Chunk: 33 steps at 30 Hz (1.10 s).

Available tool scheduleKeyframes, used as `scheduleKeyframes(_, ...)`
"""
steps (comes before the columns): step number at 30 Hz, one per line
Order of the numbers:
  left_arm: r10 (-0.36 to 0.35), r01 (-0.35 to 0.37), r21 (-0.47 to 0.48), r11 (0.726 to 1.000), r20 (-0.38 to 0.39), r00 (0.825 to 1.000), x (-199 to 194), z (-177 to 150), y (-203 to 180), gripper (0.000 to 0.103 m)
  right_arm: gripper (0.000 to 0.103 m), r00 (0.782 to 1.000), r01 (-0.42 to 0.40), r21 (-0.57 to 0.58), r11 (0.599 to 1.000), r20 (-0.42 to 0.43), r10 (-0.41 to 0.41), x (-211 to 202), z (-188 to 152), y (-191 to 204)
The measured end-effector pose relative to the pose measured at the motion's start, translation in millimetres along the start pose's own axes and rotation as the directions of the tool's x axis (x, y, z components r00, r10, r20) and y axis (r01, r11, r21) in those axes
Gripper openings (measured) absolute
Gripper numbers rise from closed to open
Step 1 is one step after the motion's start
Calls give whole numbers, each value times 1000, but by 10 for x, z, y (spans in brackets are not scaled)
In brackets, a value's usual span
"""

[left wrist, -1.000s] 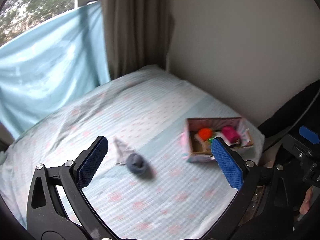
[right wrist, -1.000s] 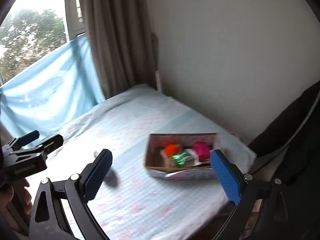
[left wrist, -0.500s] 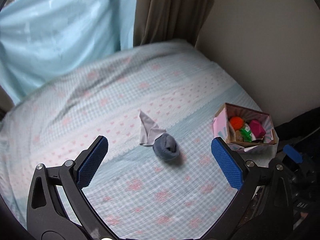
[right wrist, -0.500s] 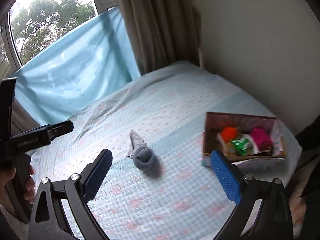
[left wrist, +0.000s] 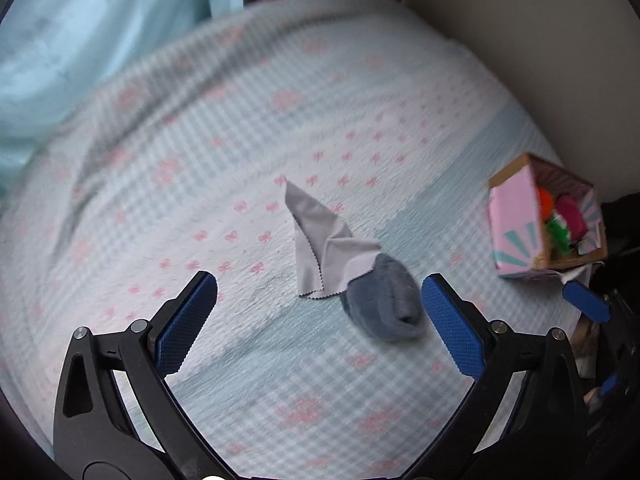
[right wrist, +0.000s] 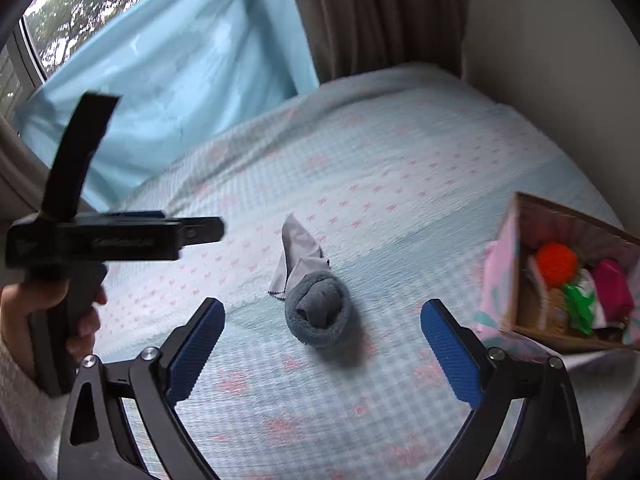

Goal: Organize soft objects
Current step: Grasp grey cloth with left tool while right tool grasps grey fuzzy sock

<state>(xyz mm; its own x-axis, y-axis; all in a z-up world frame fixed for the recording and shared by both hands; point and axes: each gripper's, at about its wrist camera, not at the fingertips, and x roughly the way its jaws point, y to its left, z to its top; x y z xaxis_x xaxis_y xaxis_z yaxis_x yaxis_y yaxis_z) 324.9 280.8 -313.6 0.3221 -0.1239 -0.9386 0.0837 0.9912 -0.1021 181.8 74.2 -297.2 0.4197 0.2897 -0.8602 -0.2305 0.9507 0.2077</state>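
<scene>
A rolled blue-grey sock (left wrist: pixel 386 304) (right wrist: pixel 319 312) lies mid-bed on the checked sheet, its far end resting on a light grey cloth (left wrist: pixel 326 244) (right wrist: pixel 298 256). My left gripper (left wrist: pixel 318 322) is open and empty above the bed, the sock just inside its right finger. My right gripper (right wrist: pixel 322 354) is open and empty, the sock between and beyond its fingers. A pink cardboard box (left wrist: pixel 520 224) (right wrist: pixel 500 280) at the bed's right edge holds an orange pom-pom (right wrist: pixel 556 262), a magenta item (right wrist: pixel 612 290) and green pieces (right wrist: pixel 578 304).
The bed sheet (left wrist: pixel 240 140) is wrinkled at the far left. A light blue curtain (right wrist: pixel 180 80) and brown drape (right wrist: pixel 380 12) hang behind the bed; a wall runs along the right. The left gripper's body and the hand holding it (right wrist: pixel 80 240) show in the right wrist view.
Both grippers have moved down and closer to the sock and cloth, which now appear larger and nearer the fingers. The box has shifted toward the right edge of both views.
</scene>
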Motion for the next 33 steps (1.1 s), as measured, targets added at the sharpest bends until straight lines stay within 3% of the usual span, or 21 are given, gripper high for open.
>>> scheduleKeyframes(8, -18, 24, 49, 999, -123, 992, 928, 184, -31, 102, 98, 993, -40, -28, 999, -112, 36, 835, -49, -60)
scheduleKeyframes(13, -48, 54, 28, 998, -177, 983, 1395, 243, -69, 102, 98, 988, -51, -32, 998, -145, 46, 1197, -119, -108)
scheduleKeyframes(21, 0, 9, 41, 999, -231, 973, 1857, 187, -140, 101, 97, 981, -72, -2, 997, -183, 71, 1589, -212, -164)
scheduleKeyframes(25, 34, -16, 83, 996, -228, 973, 1911, 115, -216, 99, 85, 973, -98, 14, 995, -209, 99, 1680, -209, -167)
scheduleKeyframes(28, 51, -27, 112, 993, -222, 974, 1922, 74, -285, 89, 74, 967, -118, 13, 993, -226, 118, 1717, -201, -130)
scheduleKeyframes(31, 53, -28, 119, 992, -212, 976, 1887, 31, -350, 73, 68, 964, -117, -7, 993, -241, 112, 1749, -200, -74)
scheduleKeyframes(33, 48, -21, 128, 992, -209, 977, 1825, 43, -378, 51, 59, 966, -102, -23, 994, -242, 94, 1752, -194, -59)
